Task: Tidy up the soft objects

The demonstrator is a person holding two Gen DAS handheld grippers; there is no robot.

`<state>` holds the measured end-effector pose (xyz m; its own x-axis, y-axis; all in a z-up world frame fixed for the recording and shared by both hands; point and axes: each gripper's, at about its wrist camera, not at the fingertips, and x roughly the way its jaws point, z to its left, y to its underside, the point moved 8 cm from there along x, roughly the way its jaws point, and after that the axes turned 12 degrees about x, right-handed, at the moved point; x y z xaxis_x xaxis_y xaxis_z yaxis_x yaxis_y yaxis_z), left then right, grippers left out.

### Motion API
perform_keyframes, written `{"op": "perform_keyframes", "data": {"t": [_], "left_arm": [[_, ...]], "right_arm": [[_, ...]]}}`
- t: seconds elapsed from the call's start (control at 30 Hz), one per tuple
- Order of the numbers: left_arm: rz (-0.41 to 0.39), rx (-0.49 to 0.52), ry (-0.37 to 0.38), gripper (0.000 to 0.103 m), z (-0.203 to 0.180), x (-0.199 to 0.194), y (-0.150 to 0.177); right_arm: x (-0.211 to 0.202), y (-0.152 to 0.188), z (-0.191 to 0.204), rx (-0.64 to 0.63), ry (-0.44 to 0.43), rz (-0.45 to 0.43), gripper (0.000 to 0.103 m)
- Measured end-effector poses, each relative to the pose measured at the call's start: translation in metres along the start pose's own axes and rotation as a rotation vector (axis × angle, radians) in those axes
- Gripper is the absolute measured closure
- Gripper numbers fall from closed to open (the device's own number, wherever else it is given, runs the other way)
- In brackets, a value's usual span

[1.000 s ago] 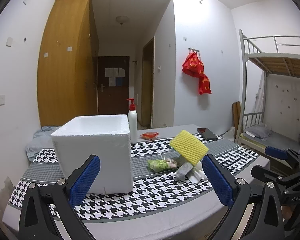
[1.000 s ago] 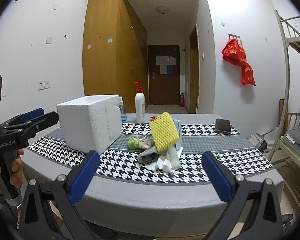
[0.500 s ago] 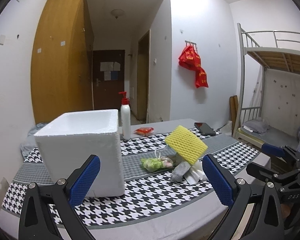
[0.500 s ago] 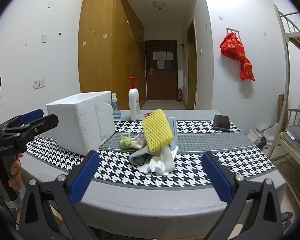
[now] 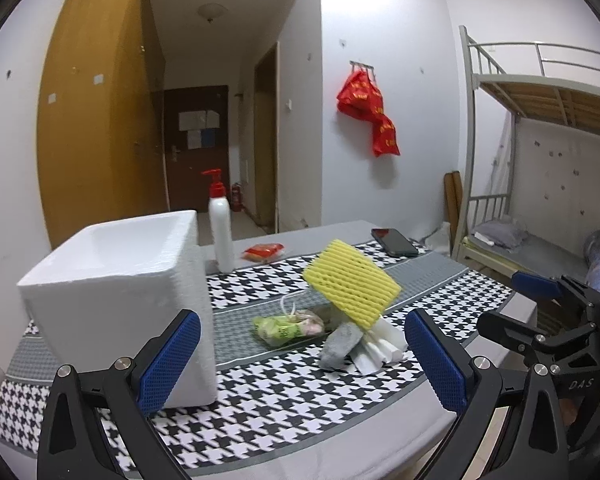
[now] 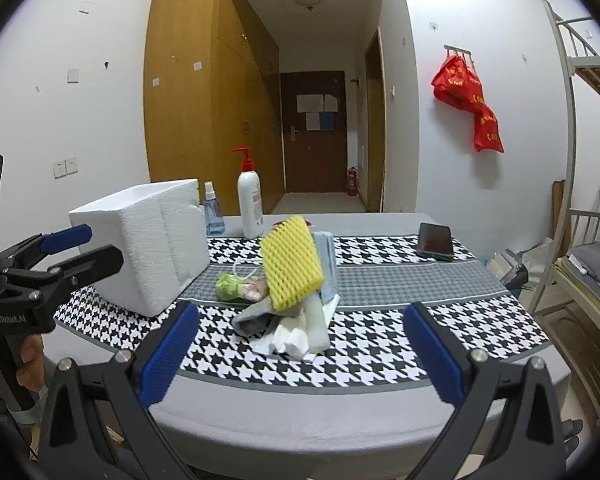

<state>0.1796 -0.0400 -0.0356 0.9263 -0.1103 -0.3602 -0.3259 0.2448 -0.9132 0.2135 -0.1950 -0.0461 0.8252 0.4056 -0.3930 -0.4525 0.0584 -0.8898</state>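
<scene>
The left hand-held gripper [image 5: 302, 360] is held low at the near edge of the worktop [image 5: 260, 432], its blue-padded fingers spread wide with nothing between them. The right hand-held gripper [image 6: 300, 354] sits at the same near edge further right, also spread wide and empty. Each is visible from the other's camera: the left one at the far left of the right wrist view, gripped from below by a hand [image 6: 28, 364], and the right one at the far right of the left wrist view. Both point level across the worktop toward the pile of soft things.

That pile lies near the middle of the worktop on a black-and-white houndstooth cloth [image 6: 380, 348], clear of both grippers. A yellow foam net sleeve [image 6: 292, 266] tops it, propped up at a tilt with its long axis running from the cloth up and away toward the back of the room. It leans on a pale blue folded cloth [image 6: 326, 260] behind it. Under it lie a grey cloth [image 6: 254, 318] and white foam rolls [image 6: 300, 336], their ends pointing toward the near edge. A small green and pink bundle [image 6: 238, 286] lies just left of the pile.

A white foam box [image 5: 112, 292], open at the top, stands left of the pile, directly ahead of the left gripper's left finger. Behind it are a white pump bottle [image 6: 250, 200] with a red top and a small blue spray bottle [image 6: 213, 212]. A dark phone [image 6: 435, 241] lies at the far right of the worktop, and a small red packet [image 5: 263, 251] at the back. Red bags [image 6: 470, 104] hang on the wall, and a metal bunk bed [image 5: 540, 152] stands to the right.
</scene>
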Motion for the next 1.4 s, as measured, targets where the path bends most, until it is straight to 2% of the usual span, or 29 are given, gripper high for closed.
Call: {"op": "perform_keyframes", "data": {"t": [0.3,0.5,0.8,1.03,1.4], "left_arm": [[0.058,-0.010,0.042,0.001,-0.006,0.037,-0.001],[0.077,-0.020,0.029,0.001,-0.008,0.057,-0.004],[0.115,-0.073,0.080,0.001,-0.020,0.091,-0.012],[0.175,-0.116,0.112,0.001,-0.031,0.124,-0.009],[0.235,-0.175,0.167,0.016,-0.046,0.156,-0.008]], "right_arm": [[0.023,-0.003,-0.022,0.015,0.032,0.038,0.000],[0.037,0.000,-0.033,0.021,0.037,0.073,0.000],[0.052,0.006,-0.051,0.027,0.053,0.107,0.000],[0.060,0.013,-0.066,0.046,0.061,0.134,0.000],[0.064,0.016,-0.075,0.063,0.057,0.144,0.000]]}}
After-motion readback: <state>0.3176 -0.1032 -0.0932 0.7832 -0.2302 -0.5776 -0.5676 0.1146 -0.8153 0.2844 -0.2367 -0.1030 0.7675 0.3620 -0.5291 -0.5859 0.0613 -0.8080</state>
